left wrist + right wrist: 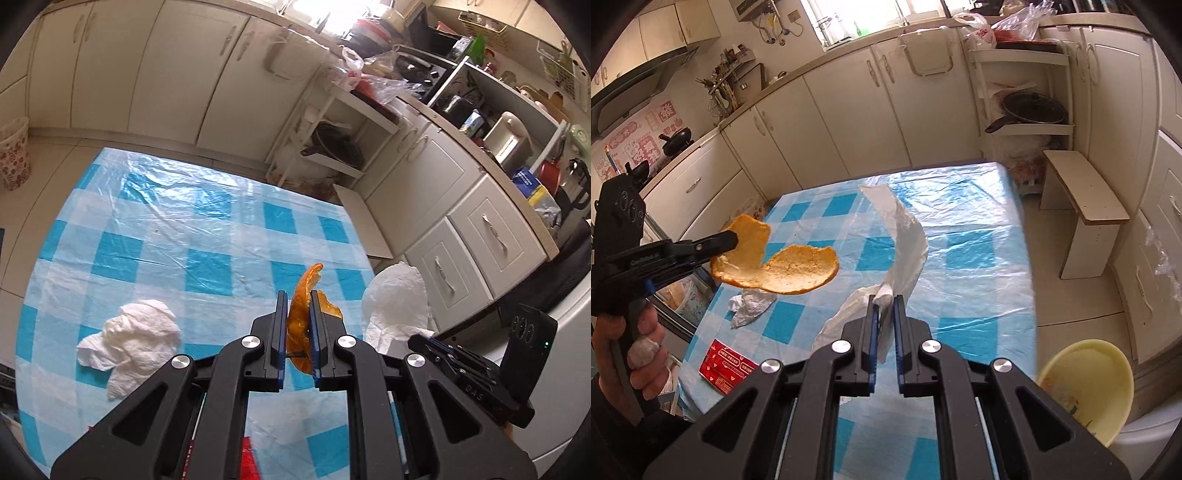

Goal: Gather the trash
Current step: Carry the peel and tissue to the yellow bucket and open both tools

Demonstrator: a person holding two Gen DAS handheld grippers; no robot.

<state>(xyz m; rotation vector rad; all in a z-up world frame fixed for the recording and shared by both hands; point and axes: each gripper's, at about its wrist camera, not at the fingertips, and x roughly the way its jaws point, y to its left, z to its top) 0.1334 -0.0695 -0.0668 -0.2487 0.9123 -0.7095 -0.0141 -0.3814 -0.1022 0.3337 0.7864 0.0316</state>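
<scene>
My left gripper (298, 300) is shut on a curled orange peel (300, 321), held in the air above the checked table (207, 229). From the right wrist view the left gripper (733, 238) pinches the peel (790, 269) at its edge, and a hand grips its handle. My right gripper (886, 301) is shut on a long white paper tissue (905, 236) that hangs up off the table (979, 240). In the left wrist view the same tissue (395, 306) shows beside the right gripper (424, 338). A crumpled tissue (136, 332) (751, 302) and a red packet (726, 369) lie on the cloth.
A pale yellow bowl (1086, 384) sits at the lower right, off the table's edge. A wooden stool (1086, 206) stands on the floor to the right, with a shelf rack (1027, 125) of pans behind it. A patterned bin (13, 155) stands by the cabinets.
</scene>
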